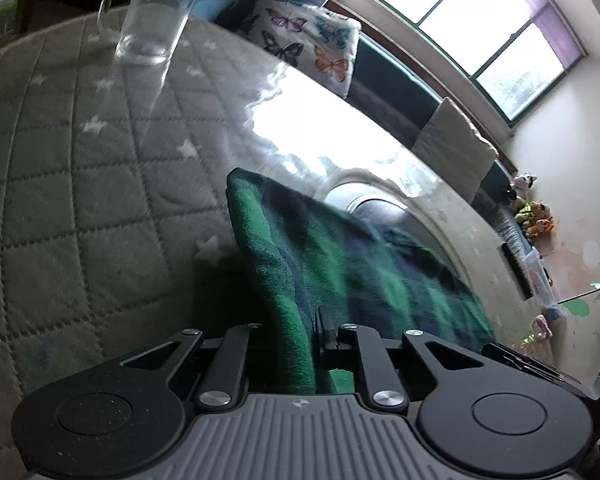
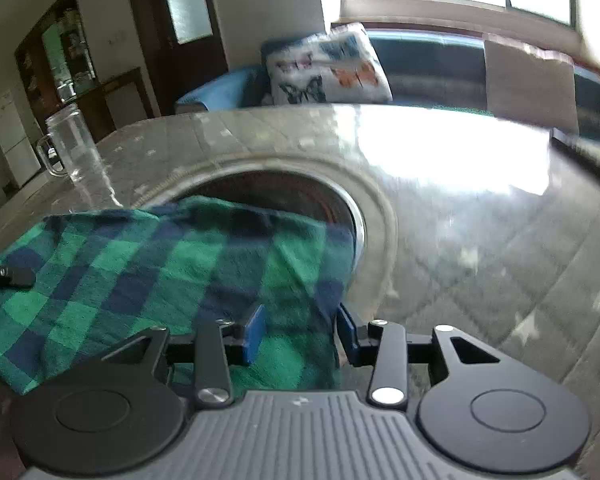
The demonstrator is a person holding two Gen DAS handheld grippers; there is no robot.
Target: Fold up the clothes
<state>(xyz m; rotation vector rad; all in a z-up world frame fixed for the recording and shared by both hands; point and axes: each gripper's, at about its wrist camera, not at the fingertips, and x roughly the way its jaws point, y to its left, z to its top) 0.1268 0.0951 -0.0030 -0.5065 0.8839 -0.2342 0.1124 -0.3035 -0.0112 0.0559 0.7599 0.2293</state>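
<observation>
Green-and-navy plaid cloth (image 2: pixel 148 264) seen low centre, draped over round opening in tabletop (image 2: pixel 480 240). Right claw (image 2: pixel 300 332) apart, blue pads straddling cloth's near corner, not yet pinched. Left claw (image 1: pixel 320 340) clamped together on cloth edge, bottom centre of left view. Fabric judged soft, light, floppy; best gripped at corners. Glass mug (image 2: pixel 70 144) upper left, fragile.

My right tool (image 2: pixel 298 332) sits low over the green-and-navy plaid cloth (image 2: pixel 148 264), its blue fingers (image 2: pixel 254 334) set apart with a ridge of the fabric between them. The cloth spreads left across the glossy quilted tabletop (image 2: pixel 480 216), partly covering a round opening (image 2: pixel 300 196). A clear glass mug (image 2: pixel 70 144) stands farther left. A butterfly cushion (image 2: pixel 328 70) rests beyond.
</observation>
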